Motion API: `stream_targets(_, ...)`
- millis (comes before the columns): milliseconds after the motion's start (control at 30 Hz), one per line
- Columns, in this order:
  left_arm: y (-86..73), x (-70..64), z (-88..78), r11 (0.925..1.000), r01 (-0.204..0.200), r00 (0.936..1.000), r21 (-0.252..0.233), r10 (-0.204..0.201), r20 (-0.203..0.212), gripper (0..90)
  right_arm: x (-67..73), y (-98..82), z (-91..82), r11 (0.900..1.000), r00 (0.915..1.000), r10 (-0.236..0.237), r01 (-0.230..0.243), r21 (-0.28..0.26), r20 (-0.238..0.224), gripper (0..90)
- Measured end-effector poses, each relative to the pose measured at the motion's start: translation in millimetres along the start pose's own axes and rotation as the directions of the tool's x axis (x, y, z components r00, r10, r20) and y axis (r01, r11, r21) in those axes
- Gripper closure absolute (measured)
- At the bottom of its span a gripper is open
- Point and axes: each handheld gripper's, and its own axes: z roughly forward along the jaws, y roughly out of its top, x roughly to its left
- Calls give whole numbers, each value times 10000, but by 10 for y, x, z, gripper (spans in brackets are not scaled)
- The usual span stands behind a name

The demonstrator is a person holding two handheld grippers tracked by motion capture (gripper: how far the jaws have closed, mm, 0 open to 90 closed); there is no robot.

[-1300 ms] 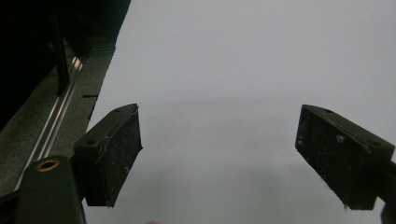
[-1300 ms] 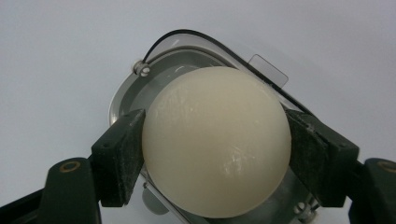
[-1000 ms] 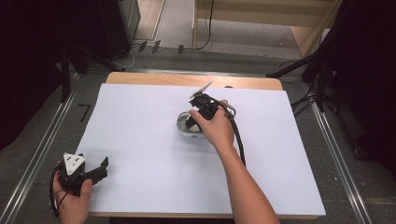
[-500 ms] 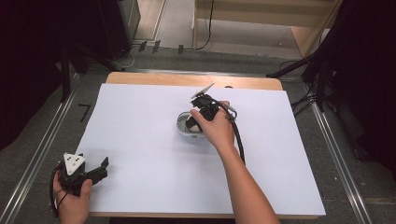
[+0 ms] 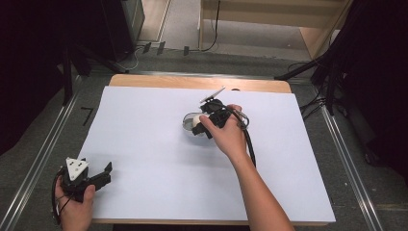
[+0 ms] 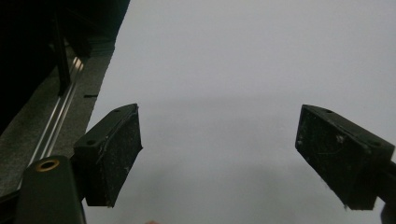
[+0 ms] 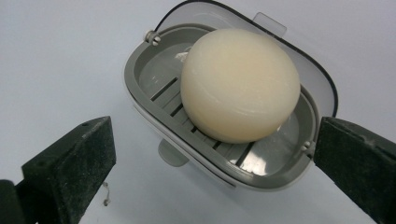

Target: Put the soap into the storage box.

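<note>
The soap [image 7: 240, 86] looked waxy and smooth, a cream-coloured lump with a soft sheen. It lay in a grey soap dish [image 7: 154, 77] of smooth, faintly glossy plastic, with a slatted floor and a clear plastic lid [image 7: 268, 23] hinged behind it. The bench [image 5: 144, 144] was covered with a matt white sheet, perhaps paper, and bare pale wood showed along its far edge. The right gripper's fingers [image 7: 70, 163] were matt black with rough, scuffed, dusty pads; the left gripper's fingers [image 6: 112, 149] looked alike.
</note>
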Motion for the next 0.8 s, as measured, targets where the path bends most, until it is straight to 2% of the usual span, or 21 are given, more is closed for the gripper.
stream_targets(167, 1, -4, -1, 10000, -37, 10000, 33, 37, -56, 153, -45, -116, -54, 9998, 9998, 94, -97, -164, -186, 0)
stream_targets(333, 0, -5, 0, 10000, -38, 10000, 12, 38, -59, 153, -103, -246, -106, 9993, 9999, 116, -119, -342, -91, 0)
stream_targets(500, 0, -4, 0, 10000, -28, 10000, 13, 28, -49, 153, -177, -383, -168, 9988, 9993, 116, -133, -470, -365, 0)
stream_targets(800, -1, -4, -1, 10000, -4, 9999, 2, 4, -115, 153, -275, -624, -261, 9978, 9998, -11, -3, -660, -217, 0)
